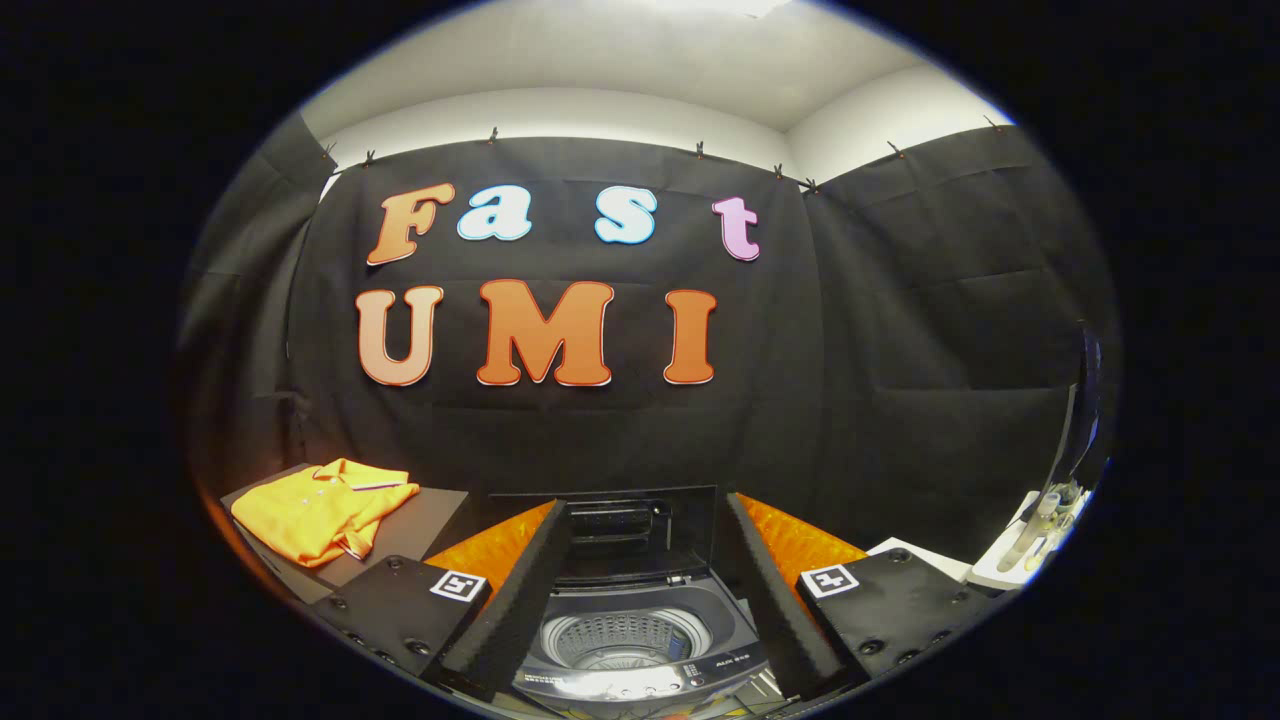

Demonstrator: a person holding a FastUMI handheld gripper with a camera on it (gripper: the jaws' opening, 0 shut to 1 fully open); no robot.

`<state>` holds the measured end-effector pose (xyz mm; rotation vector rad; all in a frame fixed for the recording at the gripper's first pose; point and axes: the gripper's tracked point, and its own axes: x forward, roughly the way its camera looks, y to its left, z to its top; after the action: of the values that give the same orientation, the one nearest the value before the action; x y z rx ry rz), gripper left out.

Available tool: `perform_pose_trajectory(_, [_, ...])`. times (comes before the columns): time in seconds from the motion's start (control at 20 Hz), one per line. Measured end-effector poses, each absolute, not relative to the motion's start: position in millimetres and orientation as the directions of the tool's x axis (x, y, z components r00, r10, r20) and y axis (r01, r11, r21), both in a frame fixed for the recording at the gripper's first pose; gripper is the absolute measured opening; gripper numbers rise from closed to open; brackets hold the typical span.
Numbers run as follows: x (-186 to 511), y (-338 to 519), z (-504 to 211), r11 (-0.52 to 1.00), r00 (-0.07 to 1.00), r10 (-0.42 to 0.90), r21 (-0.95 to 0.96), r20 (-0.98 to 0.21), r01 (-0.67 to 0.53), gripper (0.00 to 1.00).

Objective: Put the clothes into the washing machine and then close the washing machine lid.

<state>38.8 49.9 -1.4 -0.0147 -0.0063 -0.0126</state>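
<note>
The gripper (640, 580) was held with its two fingers spread wide apart, nothing between the pads; each finger (510, 600) was a long flat bar with a finely ribbed, rubbery-looking inner face, tapering away from a blocky mount that carried a small square printed marker and round screw heads. Between and just below the fingers sat the washing machine (630, 650), a top-loader with a dark glossy plastic top and a row of small controls along its near edge. Its lid (625, 530) stood raised upright at the back, a flat dark panel with a rectangular window, leaving the opening uncovered. The drum (622, 638) was visible inside: round, pale metal, with a perforated wall and ridged rim, and no clothing seen in it. The shirt (322, 508), bright orange-yellow knit with a collar and a buttoned placket, lay loosely folded and rumpled on a dark flat surface (420, 515) to the left of the machine, beyond the left finger and well apart from both fingers. An orange quilted-looking surface (800, 540) showed on both sides behind the fingers. To the far right lay a white object (1030, 540) with a curved dark piece above it, too distorted to identify.
</note>
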Motion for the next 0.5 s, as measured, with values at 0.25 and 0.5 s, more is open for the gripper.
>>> perform_pose_trajectory(0.25, [43.3,48.1,2.0,0.999,0.999,-0.034,0.02,0.014,0.034,0.99])
perform_pose_trajectory(0.5, [38.4,67.2,10.1,0.995,0.999,-0.005,0.1,0.036,0.001,0.99])
